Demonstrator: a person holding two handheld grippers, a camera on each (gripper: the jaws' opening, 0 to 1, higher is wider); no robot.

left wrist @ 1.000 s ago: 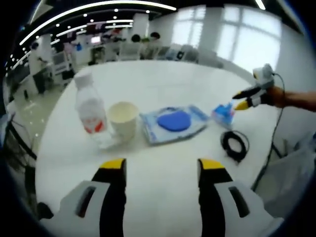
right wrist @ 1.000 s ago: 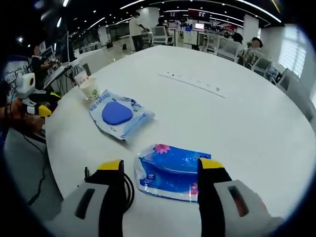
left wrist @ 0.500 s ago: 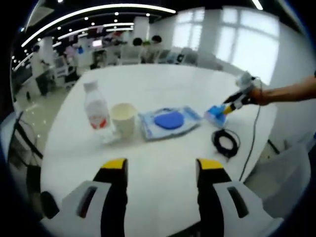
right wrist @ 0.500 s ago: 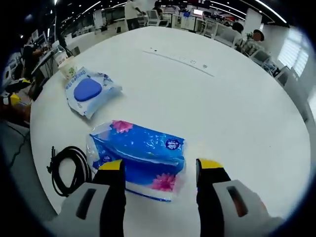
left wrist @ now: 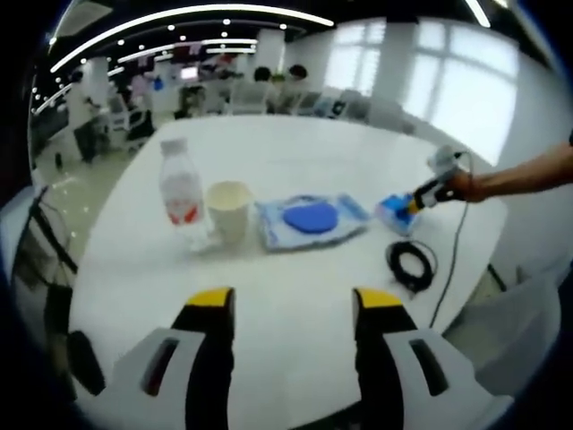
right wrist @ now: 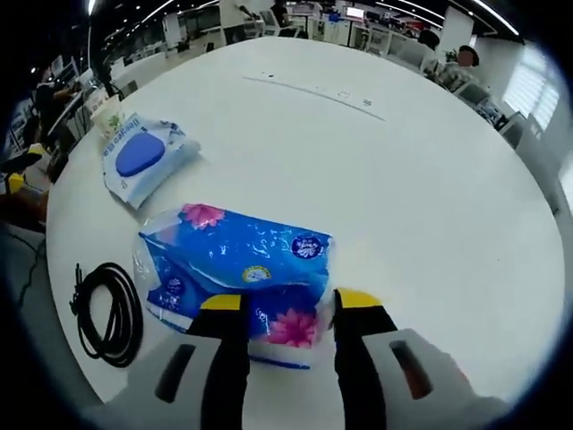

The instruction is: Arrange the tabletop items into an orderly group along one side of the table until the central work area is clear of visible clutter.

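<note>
**Blues on a white table**

The table is plain glossy white. In the right gripper view, the tissue pack at lower centre is bright blue with pink flowers and white lettering. At upper left the wet-wipe pouch is pale blue-white with a deep blue oval flap. The coiled cable at lower left is black. The right hand-held gripper is white with black jaws tipped yellow, as is the left hand-held gripper. In the left gripper view, the paper cup is cream; the clear bottle carries a red-and-white label.
</note>
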